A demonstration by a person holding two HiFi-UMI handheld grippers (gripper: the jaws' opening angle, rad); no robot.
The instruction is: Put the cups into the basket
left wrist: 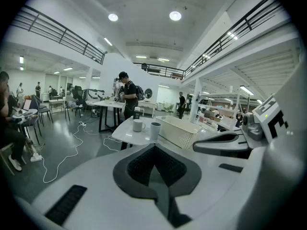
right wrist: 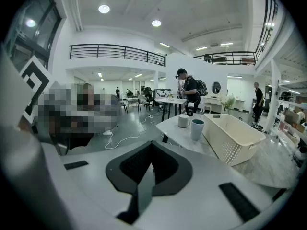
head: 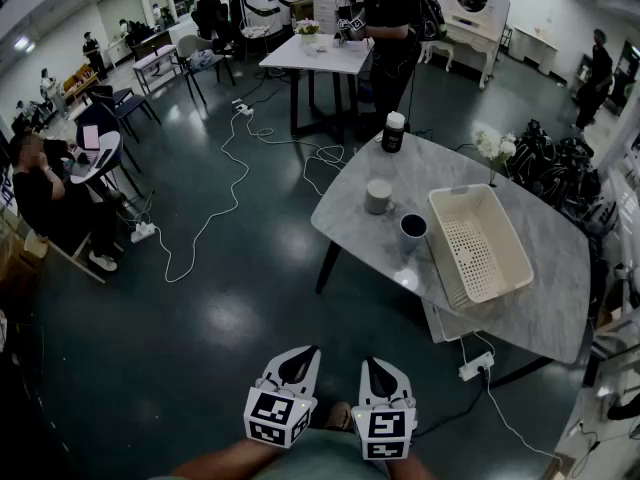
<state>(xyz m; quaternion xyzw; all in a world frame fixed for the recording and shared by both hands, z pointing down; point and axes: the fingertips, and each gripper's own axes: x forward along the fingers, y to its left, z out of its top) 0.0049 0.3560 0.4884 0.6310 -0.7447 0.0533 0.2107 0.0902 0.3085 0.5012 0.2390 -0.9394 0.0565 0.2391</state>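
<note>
Floor: dark and glossy, bare in a wide stretch straight ahead and off to the left.
Table: grey marble top with rounded corners on dark legs, its near-left edge turned this way, open floor all along that edge.
Cables: white, snaking over the floor left of the table and on toward the back of the room.
Power strip: on the floor under the table's near right side, its lead trailing to the lower right.
Left gripper: held low and close to the body, tipped a little downward; jaws pressed together, nothing between them, touching nothing, well short of the table.
Right gripper: just beside the left one, same tilt; jaws fully together, holding nothing, also well short of the table.
Dark cup: upright on the table close to the near-left edge, ahead and to the right of both pairs of fingers, well apart from them.
Pale cup: upright, beyond and left of the dark cup, near it but not touching.
Basket: cream, perforated, lying lengthwise on the table just right of the dark cup; both cups outside it.
Bottle: black with a white cap, standing at the table's far edge.
Flowers: white, at the far right edge.
Far desk: white, with a standing person at it.
Seated person: at the left wall, well clear of the open floor.
</note>
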